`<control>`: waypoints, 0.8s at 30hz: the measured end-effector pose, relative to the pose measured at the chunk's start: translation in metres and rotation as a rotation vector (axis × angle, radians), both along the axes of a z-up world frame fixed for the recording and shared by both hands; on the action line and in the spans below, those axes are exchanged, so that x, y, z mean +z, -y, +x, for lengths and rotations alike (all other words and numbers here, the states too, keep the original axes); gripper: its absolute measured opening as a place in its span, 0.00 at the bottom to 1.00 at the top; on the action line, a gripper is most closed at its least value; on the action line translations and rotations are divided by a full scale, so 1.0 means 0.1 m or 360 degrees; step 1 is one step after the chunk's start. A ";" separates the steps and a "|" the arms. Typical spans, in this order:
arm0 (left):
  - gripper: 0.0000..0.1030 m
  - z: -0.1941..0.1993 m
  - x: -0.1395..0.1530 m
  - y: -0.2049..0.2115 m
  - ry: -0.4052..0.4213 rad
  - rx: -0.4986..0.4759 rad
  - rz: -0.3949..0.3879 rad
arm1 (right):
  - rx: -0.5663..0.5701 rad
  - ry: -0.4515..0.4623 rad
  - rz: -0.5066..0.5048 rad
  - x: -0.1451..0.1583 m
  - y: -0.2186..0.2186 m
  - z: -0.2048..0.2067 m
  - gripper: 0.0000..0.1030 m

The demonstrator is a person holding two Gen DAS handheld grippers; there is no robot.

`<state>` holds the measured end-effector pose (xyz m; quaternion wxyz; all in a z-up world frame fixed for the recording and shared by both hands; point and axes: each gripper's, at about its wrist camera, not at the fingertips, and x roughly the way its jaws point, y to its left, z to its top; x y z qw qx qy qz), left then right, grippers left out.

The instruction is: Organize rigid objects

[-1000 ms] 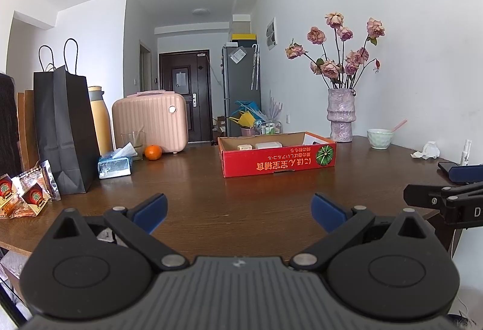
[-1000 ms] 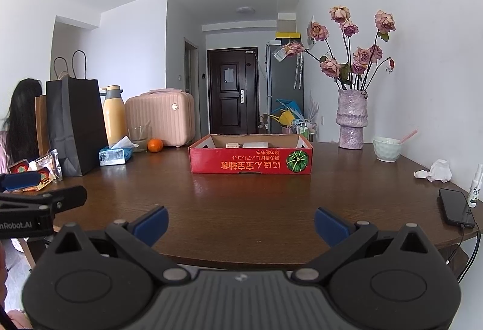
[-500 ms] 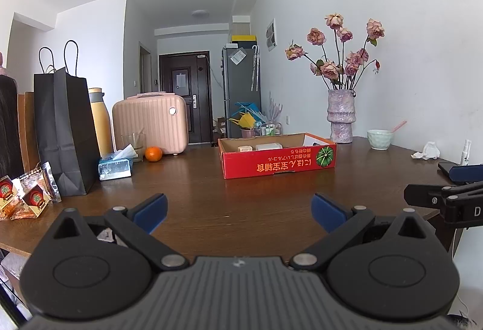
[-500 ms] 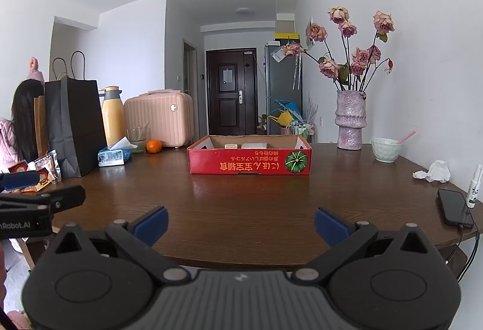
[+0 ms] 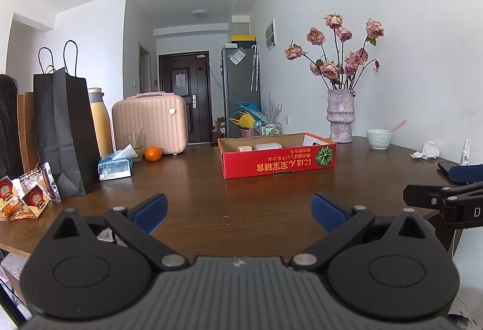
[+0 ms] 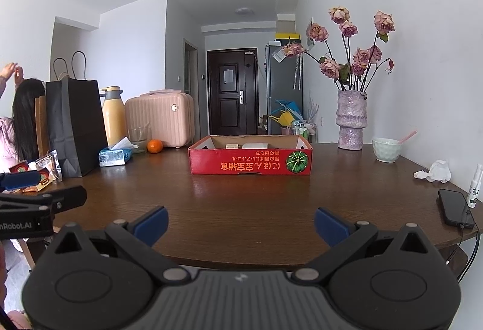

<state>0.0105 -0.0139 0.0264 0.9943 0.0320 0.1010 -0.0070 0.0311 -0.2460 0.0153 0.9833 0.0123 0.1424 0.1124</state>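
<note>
A red cardboard box (image 5: 279, 161) stands on the brown table (image 5: 211, 203), open at the top, with two pale blocks (image 5: 268, 146) inside. It also shows in the right wrist view (image 6: 250, 160). My left gripper (image 5: 240, 209) is open and empty, near the table's front edge, well short of the box. My right gripper (image 6: 241, 222) is open and empty, also at the front edge. An orange (image 6: 155, 145), a yellow flask (image 6: 113, 115), a phone (image 6: 455, 206) and a small spray bottle (image 6: 474, 186) lie around the table.
A black paper bag (image 5: 65, 130), tissue pack (image 5: 115, 167), snack packets (image 5: 28, 197), glass and pink case (image 5: 151, 121) line the left side. A vase of roses (image 6: 351, 118), a bowl (image 6: 386, 148) and crumpled tissue (image 6: 436, 171) are at the right. A person (image 6: 21, 121) sits at left.
Both grippers stay open and almost still. The person at the left has raised a hand above her head.
</note>
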 end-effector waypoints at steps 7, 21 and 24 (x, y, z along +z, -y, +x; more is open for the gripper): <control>1.00 0.00 0.00 0.00 -0.0001 0.0002 0.0000 | 0.0004 -0.0002 -0.0003 -0.01 0.00 0.01 1.00; 1.00 -0.01 -0.01 0.00 0.0029 0.0013 0.0012 | 0.0013 -0.0011 -0.0006 -0.03 -0.02 0.01 1.00; 1.00 -0.05 -0.03 0.03 0.0063 -0.0025 0.0034 | 0.0014 -0.0017 -0.0003 -0.04 -0.02 0.01 1.00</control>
